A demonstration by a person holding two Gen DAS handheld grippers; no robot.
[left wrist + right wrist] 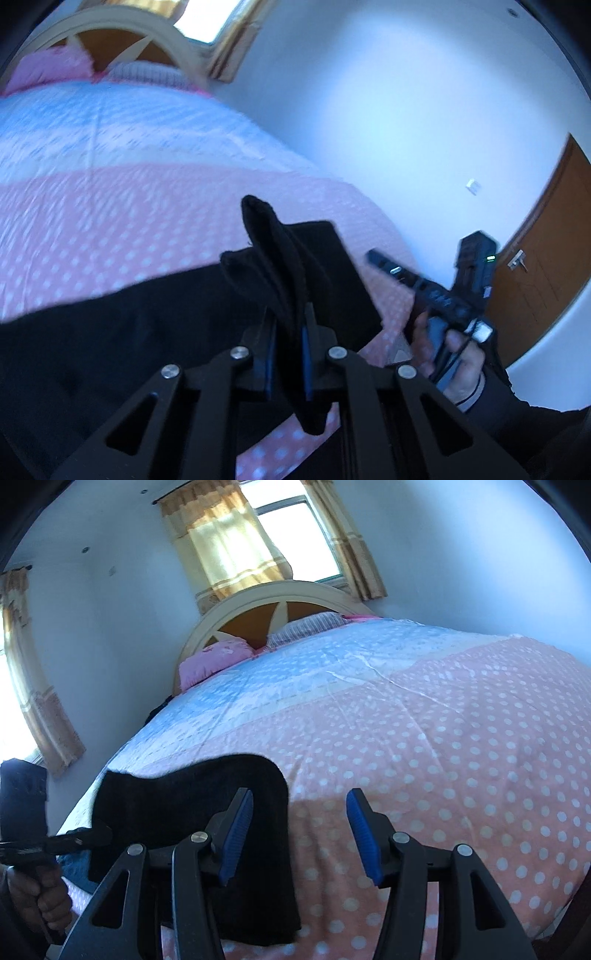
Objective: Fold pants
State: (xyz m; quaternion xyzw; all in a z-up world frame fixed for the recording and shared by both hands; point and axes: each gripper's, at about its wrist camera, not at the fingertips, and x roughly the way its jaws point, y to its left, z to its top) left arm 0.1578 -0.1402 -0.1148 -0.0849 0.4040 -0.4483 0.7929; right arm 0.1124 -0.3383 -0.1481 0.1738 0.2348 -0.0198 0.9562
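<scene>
Clamping a bunched fold of black pants (280, 266): left gripper (288, 347), jaws closed on cloth | right gripper (299, 834): jaws wide, empty, above bedspread (443, 738) | pants' remainder: spread on near bed edge, left of right gripper.

This is a bedroom in a home. A wide bed (424, 716) fills the space ahead of the right tool, covered with a pink and pale blue dotted bedspread (461, 760). At its far end stands an arched cream headboard (280, 594) with pillows (214, 657) against it. Beyond the headboard a window (295, 535) with yellow curtains (221, 546) lets in daylight. To the right of the left tool, a brown wooden door (546, 240) with a handle sits in the plain white wall (406, 92).
</scene>
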